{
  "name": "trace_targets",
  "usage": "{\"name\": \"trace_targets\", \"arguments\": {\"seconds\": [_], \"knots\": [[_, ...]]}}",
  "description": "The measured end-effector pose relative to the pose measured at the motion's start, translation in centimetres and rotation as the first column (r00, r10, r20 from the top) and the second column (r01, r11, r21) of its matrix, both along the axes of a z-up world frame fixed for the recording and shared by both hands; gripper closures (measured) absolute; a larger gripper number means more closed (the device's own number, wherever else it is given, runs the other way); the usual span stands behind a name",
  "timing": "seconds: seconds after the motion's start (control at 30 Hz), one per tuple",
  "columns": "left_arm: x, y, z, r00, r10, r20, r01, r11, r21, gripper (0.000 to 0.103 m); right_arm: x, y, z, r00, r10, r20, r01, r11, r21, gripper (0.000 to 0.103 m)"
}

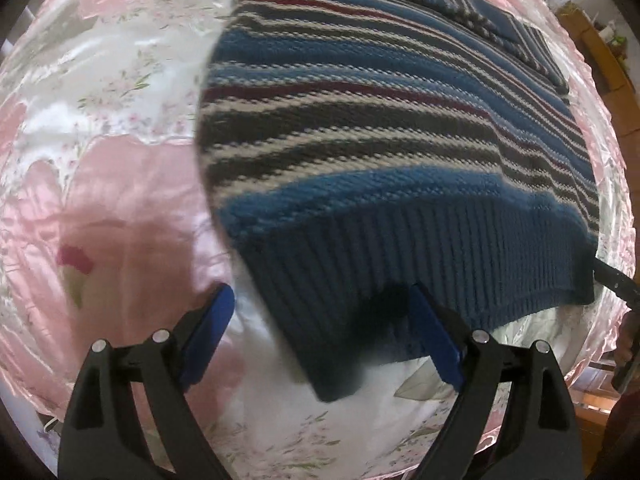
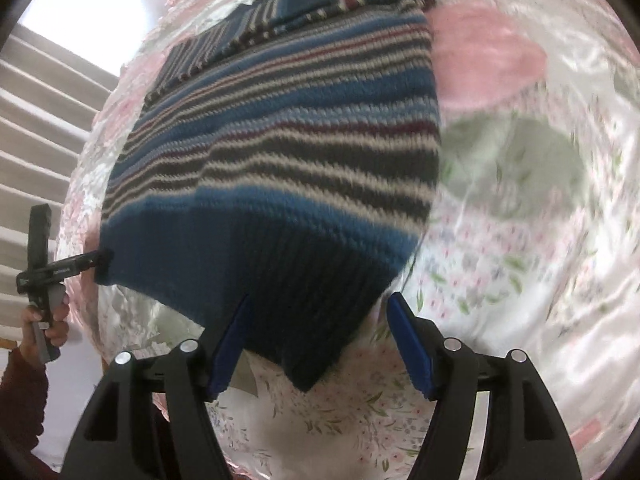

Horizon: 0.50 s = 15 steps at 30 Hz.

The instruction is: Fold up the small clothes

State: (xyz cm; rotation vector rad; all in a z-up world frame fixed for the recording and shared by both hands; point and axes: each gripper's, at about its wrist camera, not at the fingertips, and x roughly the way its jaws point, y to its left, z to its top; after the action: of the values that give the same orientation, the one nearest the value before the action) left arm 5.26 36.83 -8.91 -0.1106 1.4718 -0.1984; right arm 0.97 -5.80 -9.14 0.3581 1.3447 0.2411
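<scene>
The striped knit sweater [image 1: 380, 128] looks thick, soft and floppy; its ribbed hem [image 1: 420, 264] offers the firmest hold. Left tongs [image 1: 324, 336] and right tongs [image 2: 316, 340] both gape wide at the hem corners, gripping nothing.

- a home, most likely a bedroom
- a bed under a shiny pink and white floral satin bedspread [image 1: 120, 200] fills both views
- wooden furniture [image 1: 600, 52] stands at the bed's edge
- a bright window [image 2: 80, 12] sits above pale horizontal slats [image 2: 36, 152]

Sweater [image 1: 380, 128] fills bed middle; quilt [image 1: 120, 200] bare alongside, passable
</scene>
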Motion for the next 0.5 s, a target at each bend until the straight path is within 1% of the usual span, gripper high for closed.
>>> {"name": "trace_targets", "arguments": {"seconds": [0.1, 0.2, 0.3, 0.33, 0.37, 0.4, 0.43, 0.47, 0.5], "knots": [[-0.1, -0.6, -0.1, 1.000, 0.002, 0.001, -0.002, 1.000, -0.027, 0.015, -0.2, -0.3, -0.7, 1.000, -0.021, -0.012, 0.021, 0.999, 0.035, 0.032], [-0.1, -1.2, 0.2, 1.000, 0.001, 0.006, 0.000, 0.998, -0.063, 0.015, -0.1, -0.1, -0.9, 1.000, -0.016, -0.014, 0.017, 0.997, 0.080, 0.032], [-0.2, -1.6, 0.1, 1.000, 0.002, 0.004, -0.001, 0.996, -0.085, 0.023, 0.2, 0.6, -1.3, 1.000, -0.004, -0.029, 0.007, 0.994, 0.110, 0.034], [-0.2, -1.7, 0.0, 1.000, 0.003, 0.002, -0.003, 0.996, -0.089, 0.028, 0.2, 0.8, -1.4, 0.999, -0.002, -0.032, 0.005, 0.993, 0.119, 0.036], [-0.2, -1.8, 0.0, 1.000, 0.003, 0.002, -0.003, 0.996, -0.095, 0.035, 0.2, 0.9, -1.4, 0.999, -0.001, -0.037, 0.006, 0.990, 0.142, 0.038], [-0.3, -1.9, 0.1, 1.000, 0.001, 0.003, -0.001, 0.995, -0.105, 0.039, 0.1, 0.9, -1.5, 0.999, -0.005, -0.041, 0.012, 0.986, 0.168, 0.044], [-0.2, -2.1, 0.1, 1.000, -0.001, 0.001, 0.001, 0.992, -0.124, 0.047, 0.1, 0.9, -1.6, 0.999, -0.007, -0.047, 0.016, 0.981, 0.194, 0.050], [-0.3, -2.1, 0.1, 1.000, 0.000, 0.001, 0.000, 0.991, -0.134, 0.054, 0.0, 0.9, -1.8, 0.998, -0.006, -0.058, 0.019, 0.973, 0.231, 0.052], [-0.2, -2.2, 0.2, 1.000, 0.002, 0.007, -0.001, 0.991, -0.132, 0.057, -0.1, 0.9, -1.9, 0.998, -0.004, -0.063, 0.019, 0.971, 0.238, 0.054]]}}
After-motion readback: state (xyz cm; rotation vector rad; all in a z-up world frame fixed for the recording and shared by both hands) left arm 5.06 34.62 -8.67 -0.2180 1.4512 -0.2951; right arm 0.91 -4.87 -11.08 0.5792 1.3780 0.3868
